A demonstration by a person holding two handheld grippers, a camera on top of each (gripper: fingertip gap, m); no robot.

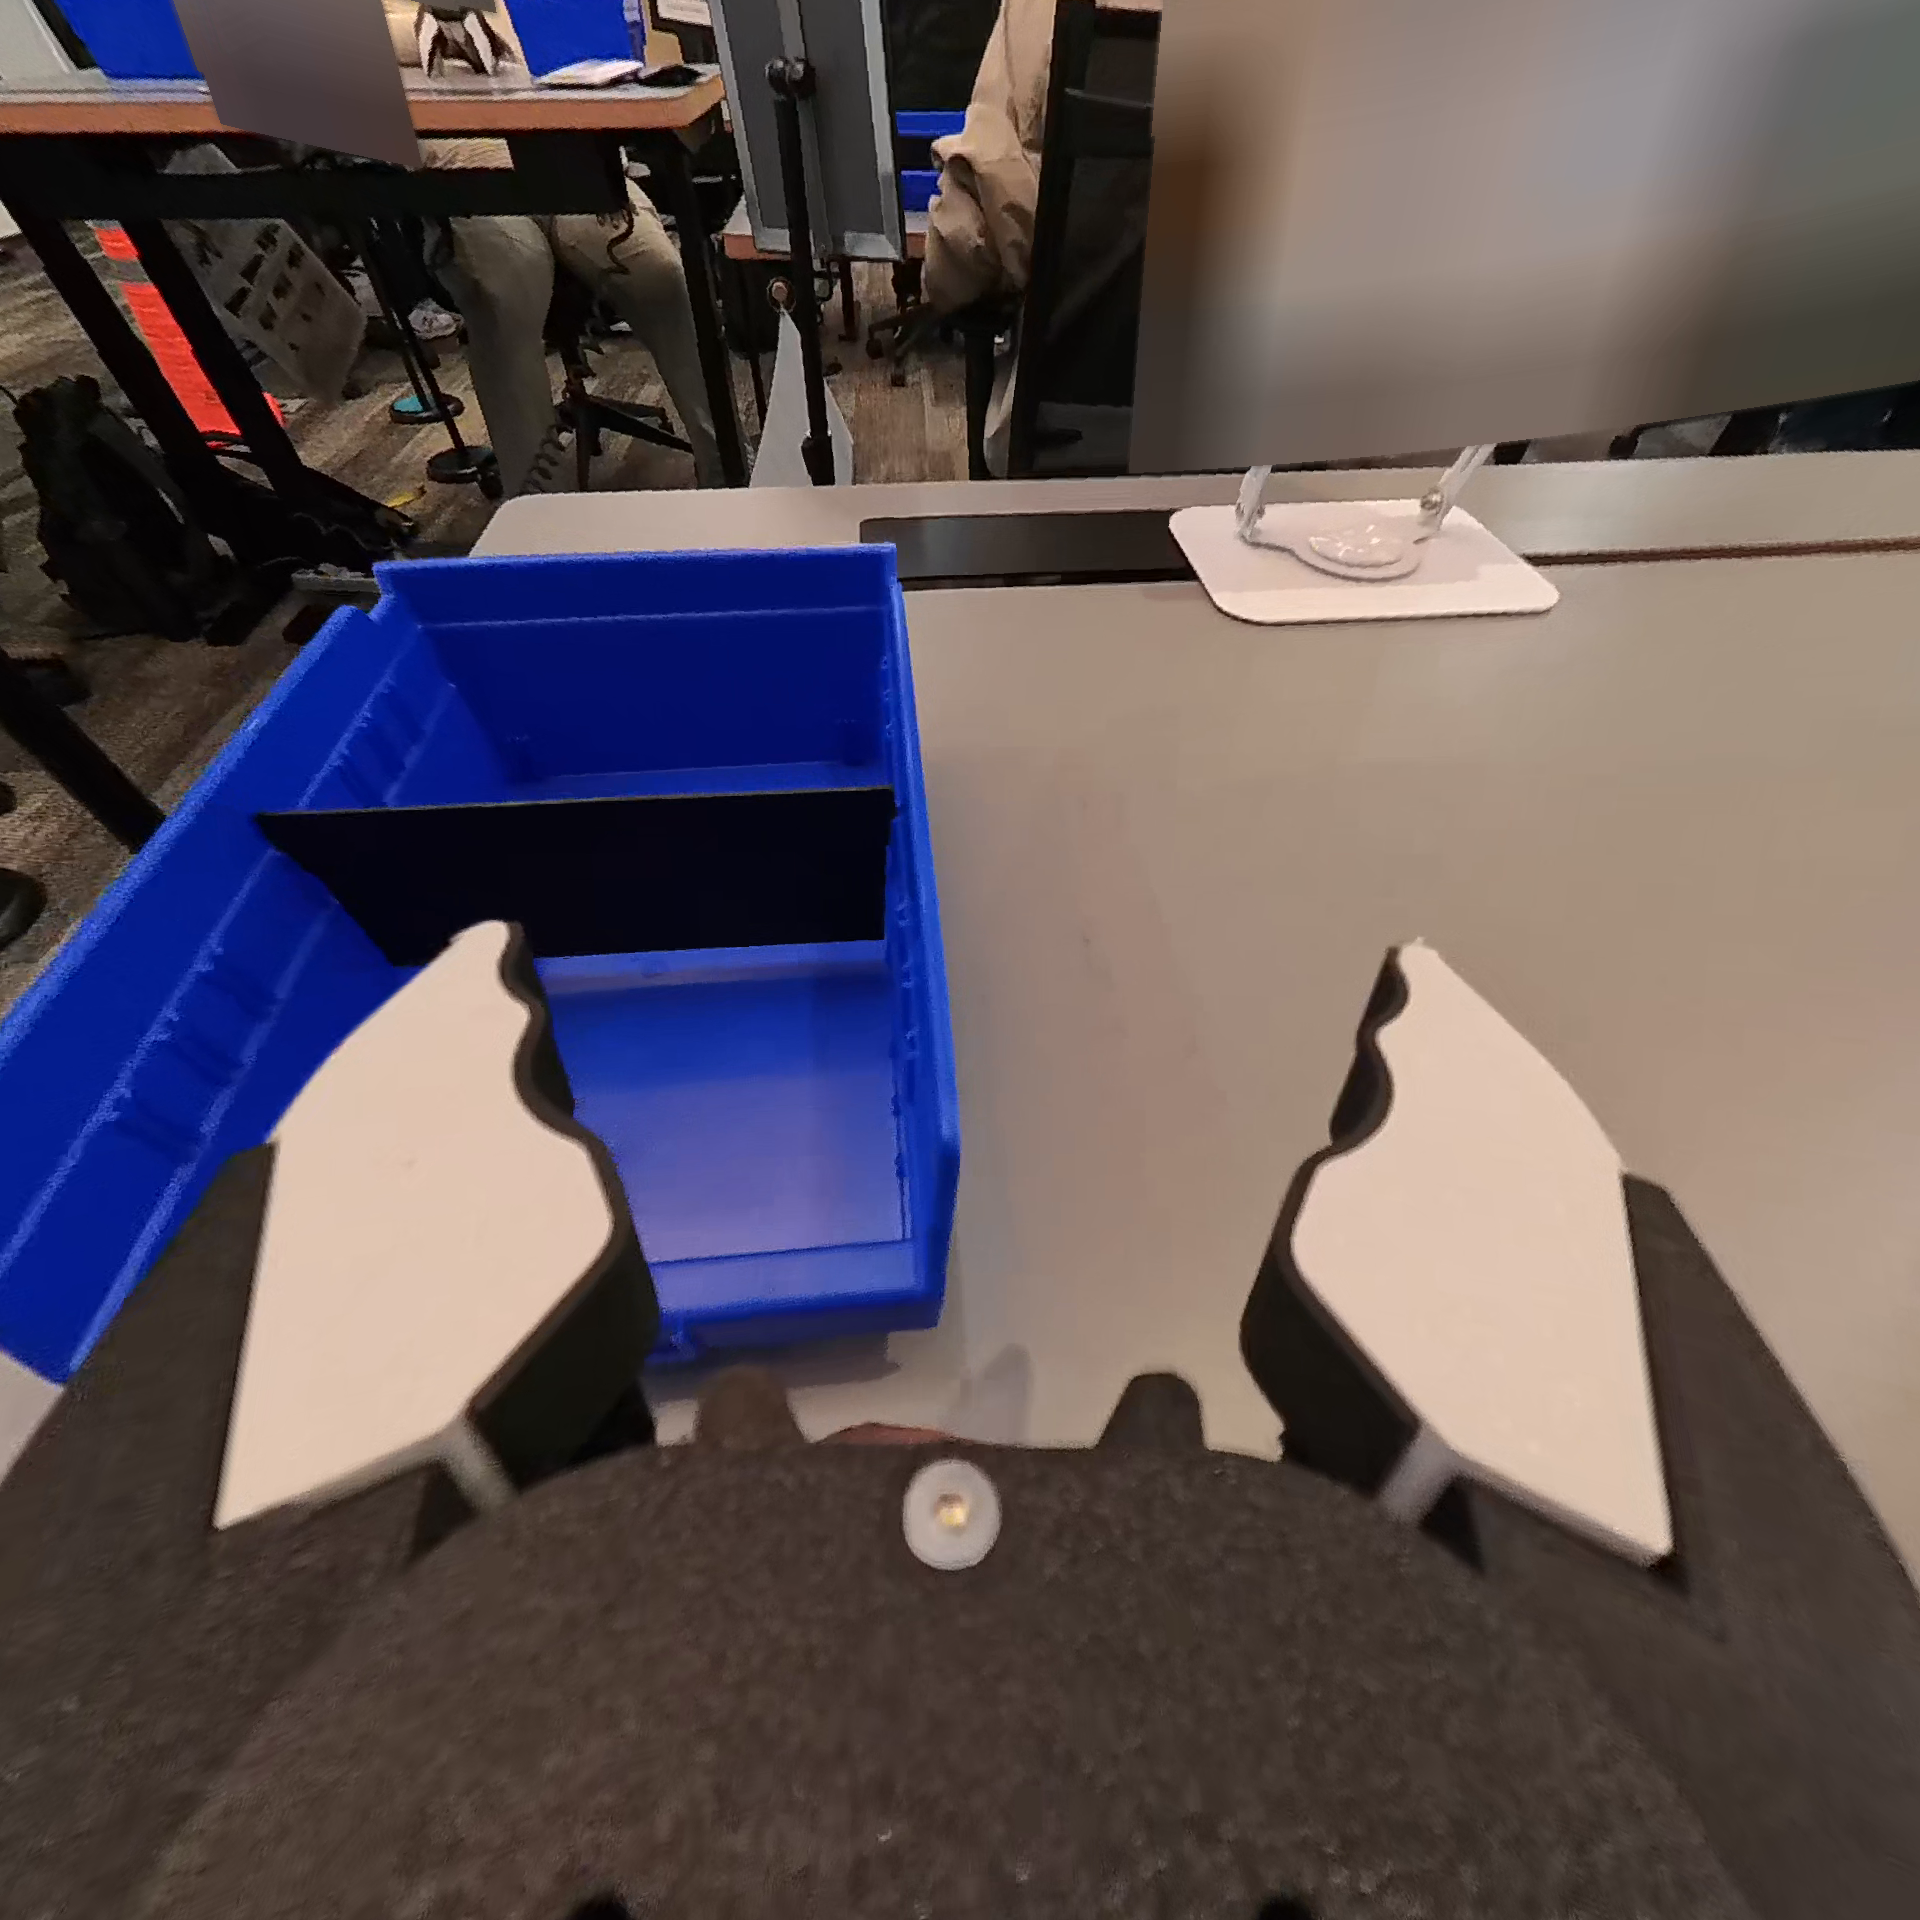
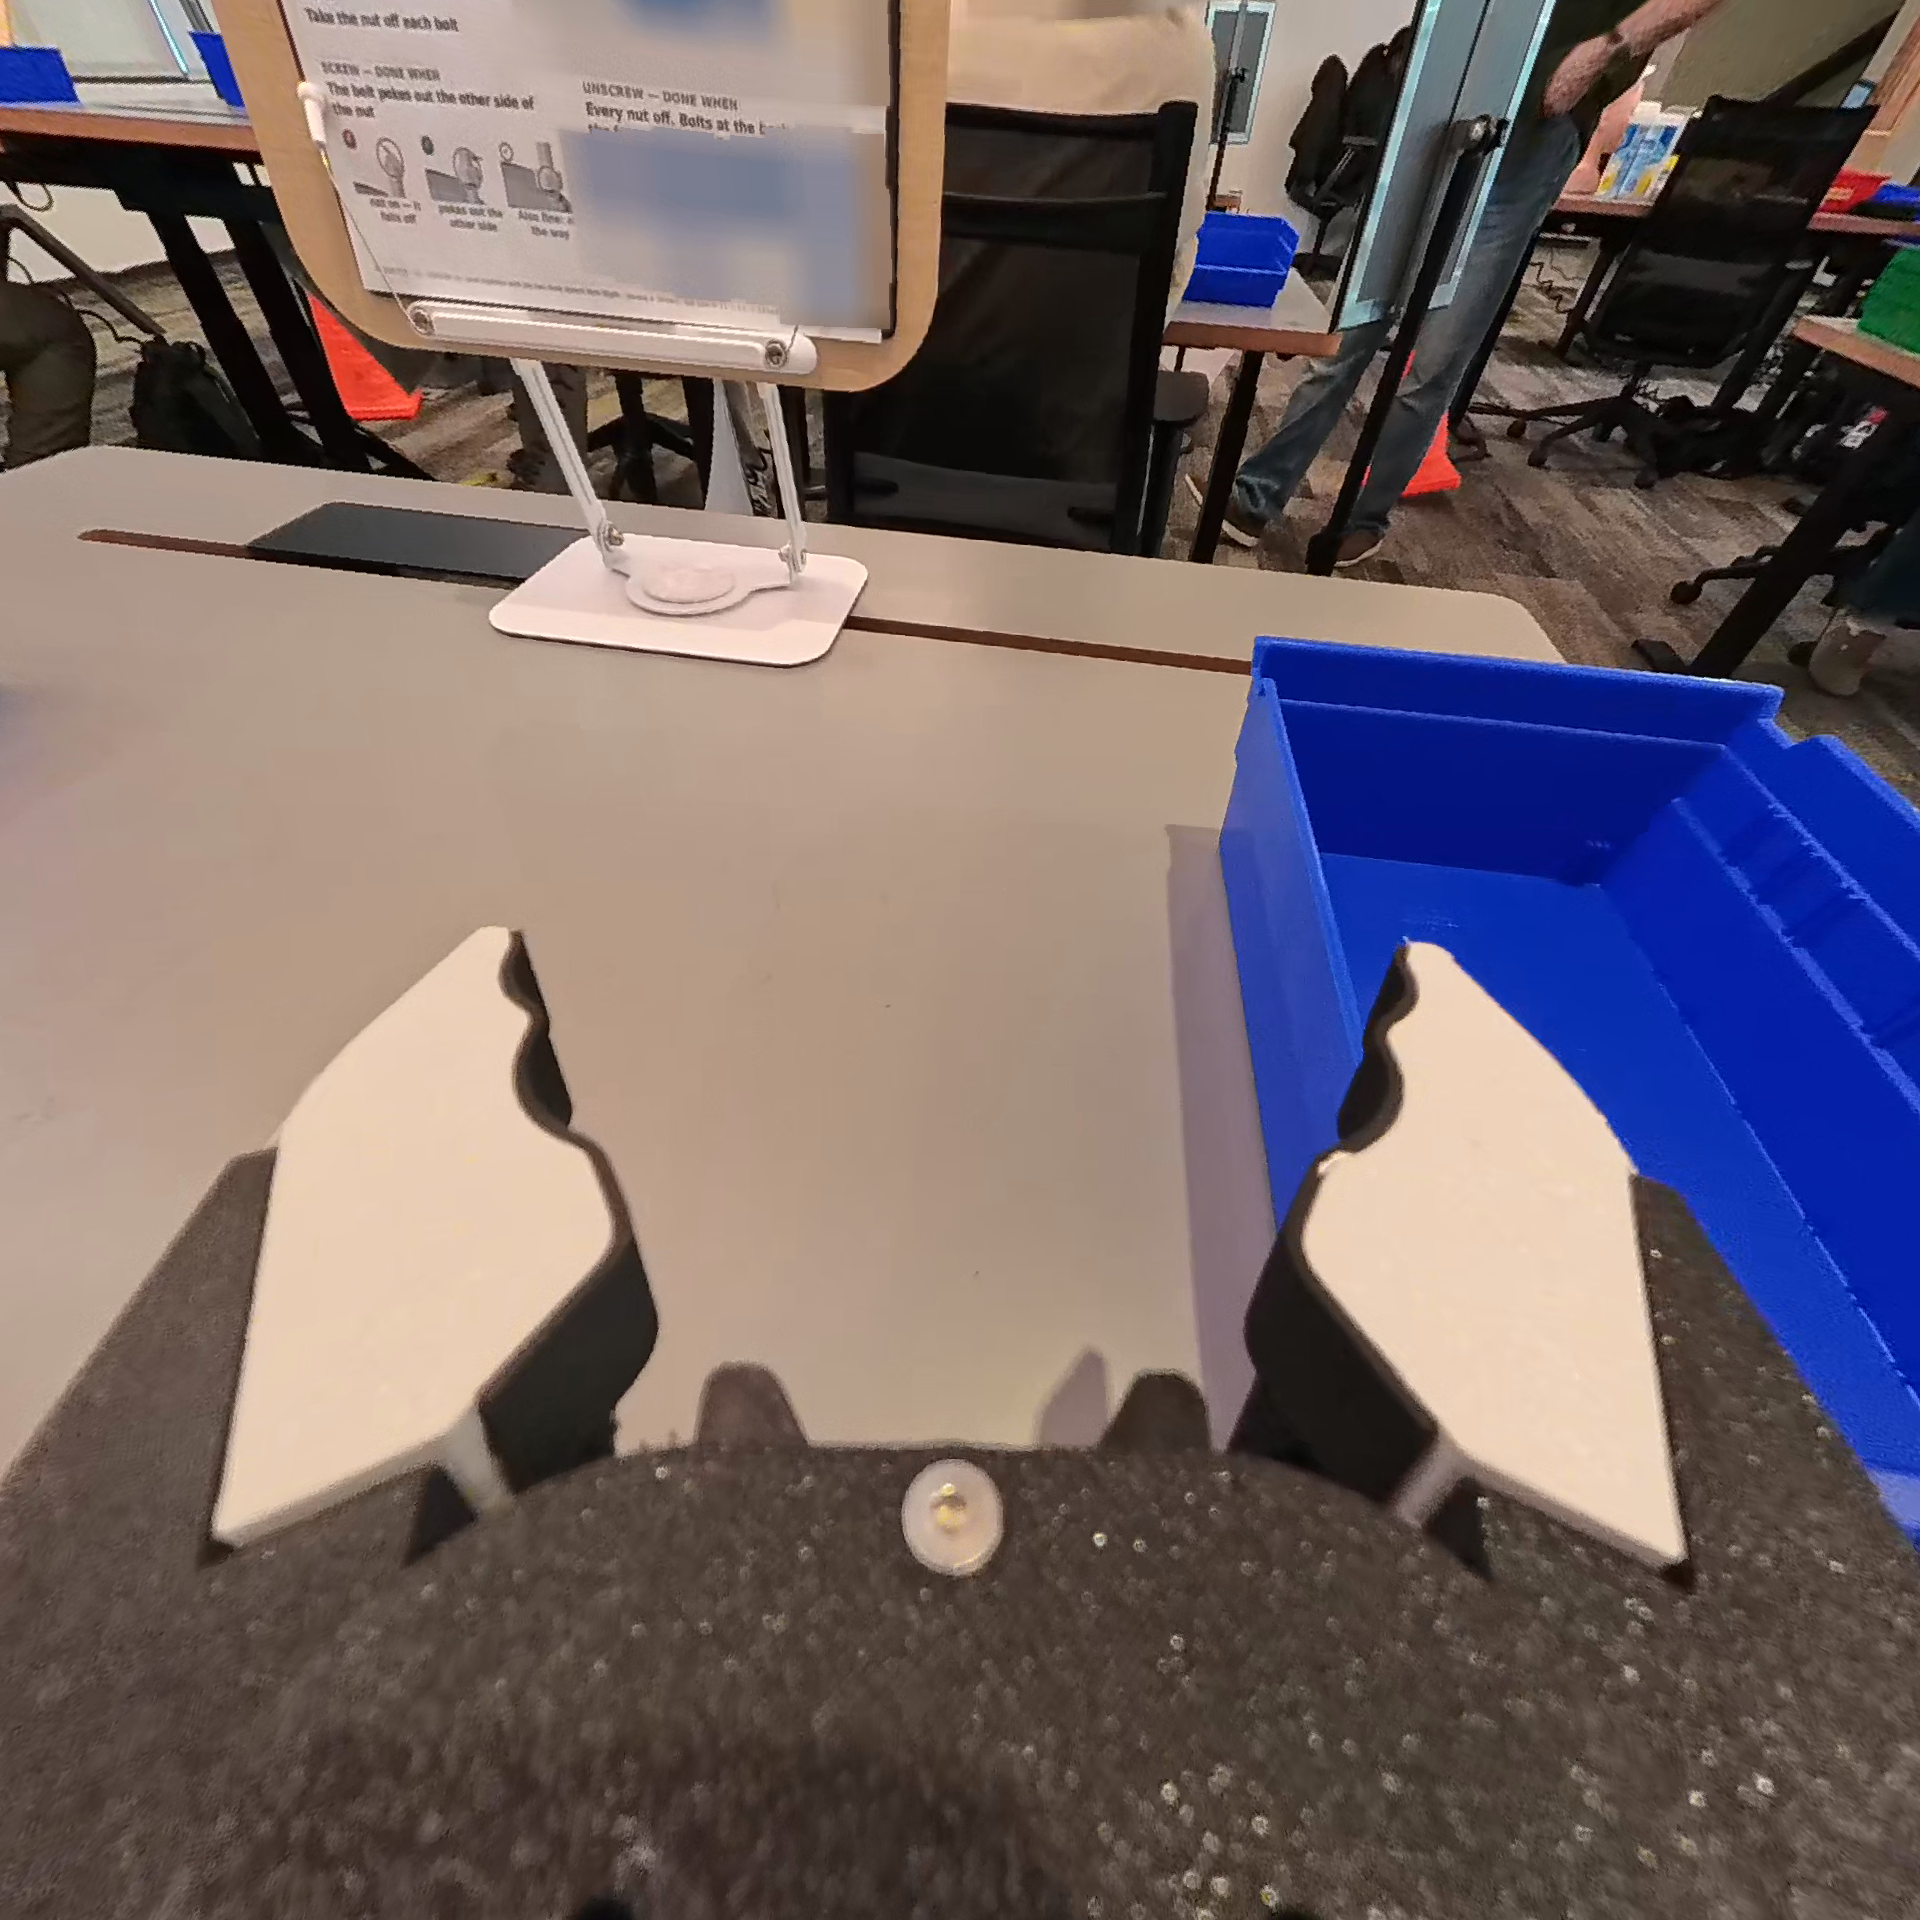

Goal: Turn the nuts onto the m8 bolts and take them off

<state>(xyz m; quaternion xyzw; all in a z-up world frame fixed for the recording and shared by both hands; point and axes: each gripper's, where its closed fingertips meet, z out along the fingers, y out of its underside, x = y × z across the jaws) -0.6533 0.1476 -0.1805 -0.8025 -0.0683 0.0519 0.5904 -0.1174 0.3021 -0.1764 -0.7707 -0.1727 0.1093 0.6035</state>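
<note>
Two grippers hover over a grey counter (image 1: 1299, 831), each with its jaws spread wide and nothing between them.

Left wrist view: left gripper (image 1: 956, 956) sits low over the counter's near edge. A blue bin (image 1: 920, 935) stands at 10 o'clock from the jaws, its right wall just inside the left finger (image 1: 416, 1195). A black divider (image 1: 582, 873) crosses the bin and splits it into a near and a far compartment. Both compartments look bare where visible; part of the near one is hidden by the finger. A white stand base (image 1: 1361, 582) rests on the counter at 1 o'clock, well apart from the bin.

Right wrist view: right gripper (image 2: 956, 945) hangs over bare counter (image 2: 831, 883). A second blue bin (image 2: 1288, 935) lies at 2 o'clock; the right finger (image 2: 1475, 1247) overlaps its near wall in the picture, contact cannot be told. The visible floor of this bin shows no parts. An instruction board (image 2: 914, 260) on the white stand (image 2: 675, 613) rises at 11 o'clock.

Nuts and M8 bolts: not seen in either view, so their location cannot be told. People and chairs are in the background beyond the counter.
</note>
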